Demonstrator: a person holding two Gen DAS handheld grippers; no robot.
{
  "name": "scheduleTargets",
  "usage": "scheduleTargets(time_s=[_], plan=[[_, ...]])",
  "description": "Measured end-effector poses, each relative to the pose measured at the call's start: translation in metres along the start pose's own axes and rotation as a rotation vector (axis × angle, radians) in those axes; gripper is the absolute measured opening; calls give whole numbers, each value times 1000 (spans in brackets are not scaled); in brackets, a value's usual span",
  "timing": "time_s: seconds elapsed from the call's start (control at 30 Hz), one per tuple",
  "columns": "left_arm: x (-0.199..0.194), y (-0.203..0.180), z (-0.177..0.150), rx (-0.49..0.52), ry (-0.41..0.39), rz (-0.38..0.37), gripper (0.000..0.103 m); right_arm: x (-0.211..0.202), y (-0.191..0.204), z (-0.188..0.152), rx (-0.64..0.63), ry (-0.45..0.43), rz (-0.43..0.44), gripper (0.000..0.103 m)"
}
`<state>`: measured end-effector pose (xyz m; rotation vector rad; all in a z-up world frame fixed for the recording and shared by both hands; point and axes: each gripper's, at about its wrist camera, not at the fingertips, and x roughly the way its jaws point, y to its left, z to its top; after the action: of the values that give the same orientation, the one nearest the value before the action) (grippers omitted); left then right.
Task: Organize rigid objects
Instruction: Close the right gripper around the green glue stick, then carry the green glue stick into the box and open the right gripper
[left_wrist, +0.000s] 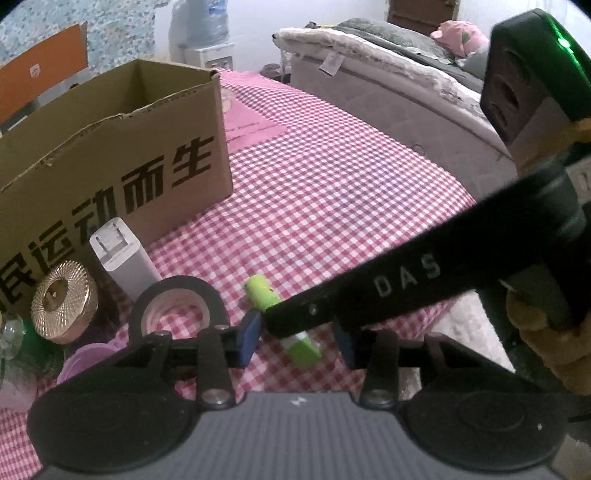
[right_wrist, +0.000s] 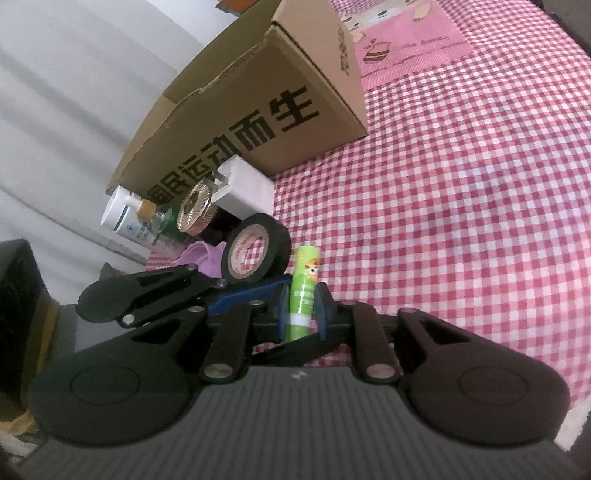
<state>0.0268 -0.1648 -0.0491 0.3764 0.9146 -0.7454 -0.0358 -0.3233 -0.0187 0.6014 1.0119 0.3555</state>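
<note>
A green glue stick (right_wrist: 303, 291) lies on the red checked cloth, and my right gripper (right_wrist: 302, 314) is shut on it near its white band. In the left wrist view the same glue stick (left_wrist: 263, 288) is partly hidden by the right gripper's black finger crossing from the right. My left gripper (left_wrist: 297, 338) is open and empty just in front of it. A black tape roll (left_wrist: 177, 302) (right_wrist: 255, 254), a gold-lidded jar (left_wrist: 62, 299) (right_wrist: 195, 210) and a white charger (left_wrist: 122, 254) (right_wrist: 243, 184) lie beside an open cardboard box (left_wrist: 110, 147) (right_wrist: 258, 92).
A white bottle (right_wrist: 123, 218), a green glass bottle (right_wrist: 162, 225) and purple plastic (right_wrist: 201, 258) crowd the box's near left corner. A pink printed patch (right_wrist: 406, 37) lies beyond the box. A mattress (left_wrist: 388, 85) stands past the table's far edge.
</note>
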Motion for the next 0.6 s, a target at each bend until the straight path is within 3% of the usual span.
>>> scheduleTargets(time_s=[0.6], plan=[[-19,6,3,-46,-42,28,47,-6,0,2,40,-52,83,14]])
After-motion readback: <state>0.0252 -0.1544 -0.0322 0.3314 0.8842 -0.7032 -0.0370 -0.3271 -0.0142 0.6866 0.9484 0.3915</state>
